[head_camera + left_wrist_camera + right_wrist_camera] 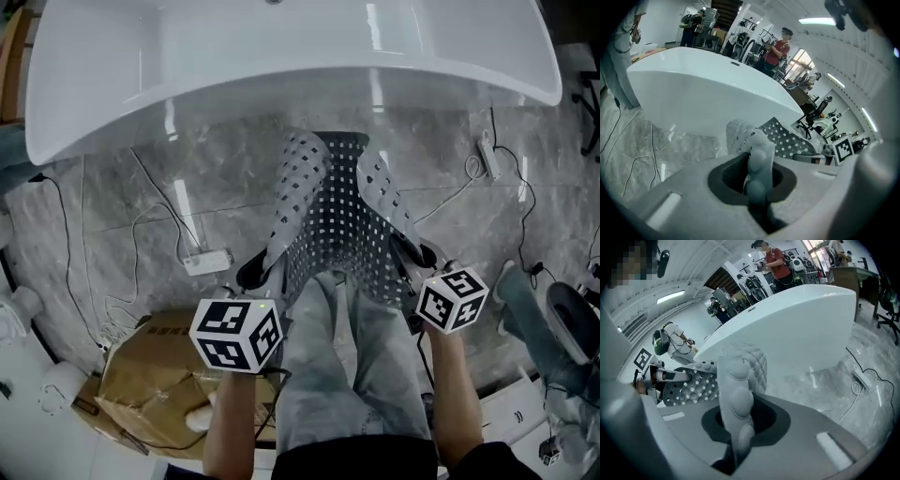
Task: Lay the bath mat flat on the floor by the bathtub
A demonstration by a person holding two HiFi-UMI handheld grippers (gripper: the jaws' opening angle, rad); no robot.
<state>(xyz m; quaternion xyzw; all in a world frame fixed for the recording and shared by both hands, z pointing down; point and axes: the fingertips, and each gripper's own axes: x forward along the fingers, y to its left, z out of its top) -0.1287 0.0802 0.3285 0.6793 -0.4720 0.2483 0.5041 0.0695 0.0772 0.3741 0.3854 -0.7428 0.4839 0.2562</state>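
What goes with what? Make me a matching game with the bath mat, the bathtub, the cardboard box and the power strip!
Things:
1. bath mat
2. bathtub
3. cardboard box
4. power strip

Descriptions:
A. brown, at the lower left of the head view
B. small and white, lying on the floor with its cable
C. full of holes, clamped by the left hand-held gripper and the right hand-held gripper
D. big, white and glossy, across the top

Pairs: 1-C, 2-D, 3-A, 4-B
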